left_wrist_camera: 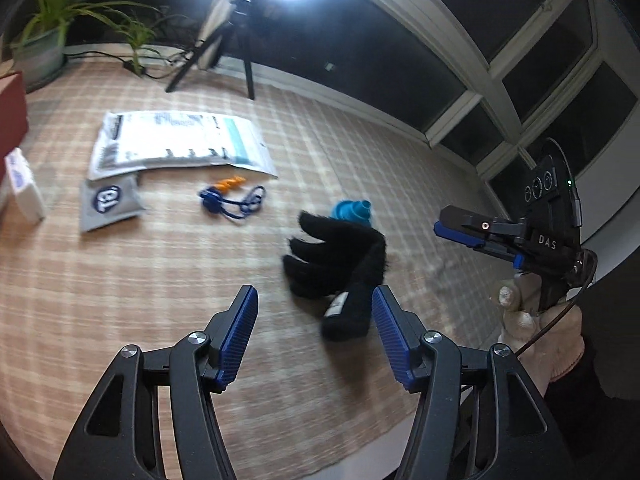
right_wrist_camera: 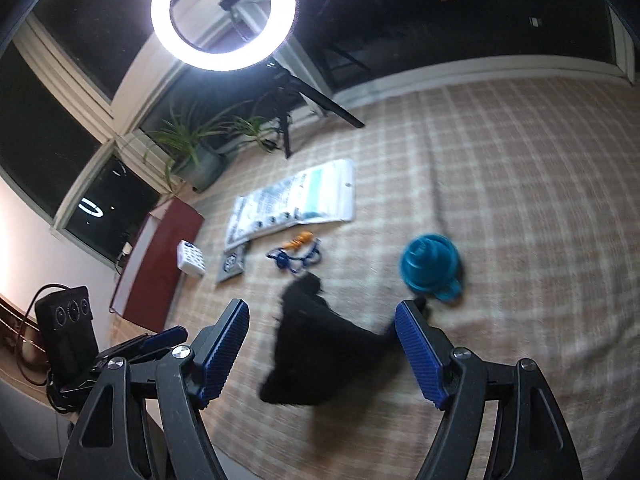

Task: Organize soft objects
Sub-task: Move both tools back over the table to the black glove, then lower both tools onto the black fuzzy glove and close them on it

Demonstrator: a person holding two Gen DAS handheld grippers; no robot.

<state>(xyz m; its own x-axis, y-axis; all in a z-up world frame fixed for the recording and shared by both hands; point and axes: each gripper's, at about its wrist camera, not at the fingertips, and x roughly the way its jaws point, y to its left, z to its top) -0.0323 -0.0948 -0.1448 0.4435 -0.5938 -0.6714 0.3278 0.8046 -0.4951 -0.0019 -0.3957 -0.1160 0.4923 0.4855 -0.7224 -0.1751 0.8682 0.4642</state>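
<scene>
A black fuzzy glove (left_wrist_camera: 340,268) lies on the checked tablecloth, its cuff close to the right finger of my open left gripper (left_wrist_camera: 316,300). It also shows blurred in the right wrist view (right_wrist_camera: 320,344), between the fingers of my open right gripper (right_wrist_camera: 322,316), which hovers over it. A blue collapsible funnel (left_wrist_camera: 352,212) sits just behind the glove, and it shows again in the right wrist view (right_wrist_camera: 430,264). Orange earplugs on a blue cord (left_wrist_camera: 232,198) lie further left. The right gripper (left_wrist_camera: 460,230) appears at the right of the left view, empty.
White plastic packets (left_wrist_camera: 176,144) and a small grey pouch (left_wrist_camera: 108,202) lie at the far left. A white box (left_wrist_camera: 24,184), a red box (right_wrist_camera: 160,256), a potted plant (left_wrist_camera: 40,48) and a ring-light tripod (left_wrist_camera: 236,52) stand along the back.
</scene>
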